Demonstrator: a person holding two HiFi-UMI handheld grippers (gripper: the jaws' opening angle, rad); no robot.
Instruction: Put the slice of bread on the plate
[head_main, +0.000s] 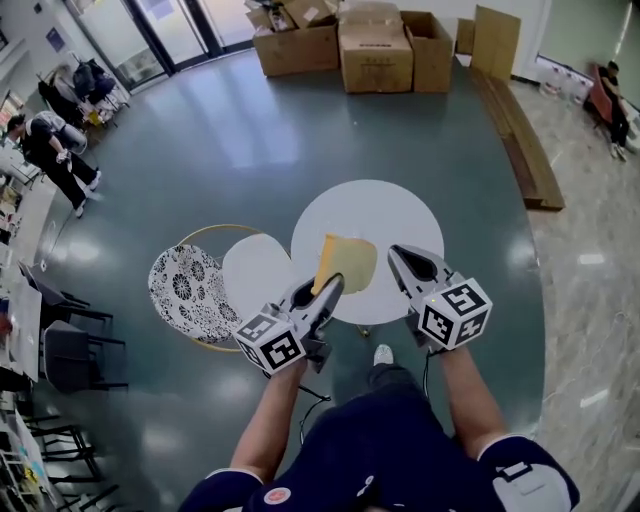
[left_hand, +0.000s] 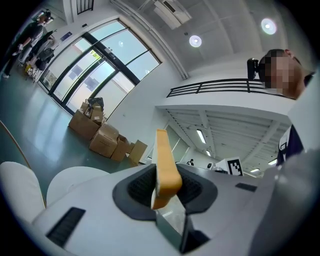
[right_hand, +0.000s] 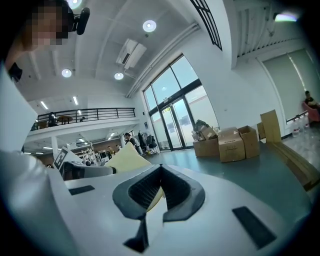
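Observation:
My left gripper (head_main: 328, 290) is shut on a slice of bread (head_main: 347, 262), tan-crusted and pale-faced, and holds it upright on edge over the near part of a round white table (head_main: 400, 215). In the left gripper view the slice (left_hand: 165, 165) stands between the dark pads (left_hand: 137, 187), crust edge towards the camera. My right gripper (head_main: 398, 258) hangs just right of the bread with its jaws together and nothing in them. In the right gripper view (right_hand: 160, 187) the bread's pale face (right_hand: 127, 155) shows to the left. I cannot pick out a plate on the white tabletop.
A smaller white round seat (head_main: 255, 275) and a black-and-white patterned chair (head_main: 185, 290) stand left of the table. Cardboard boxes (head_main: 375, 50) are stacked at the far end of the grey-green floor. People stand at the far left (head_main: 55, 150), by dark chairs (head_main: 70, 340).

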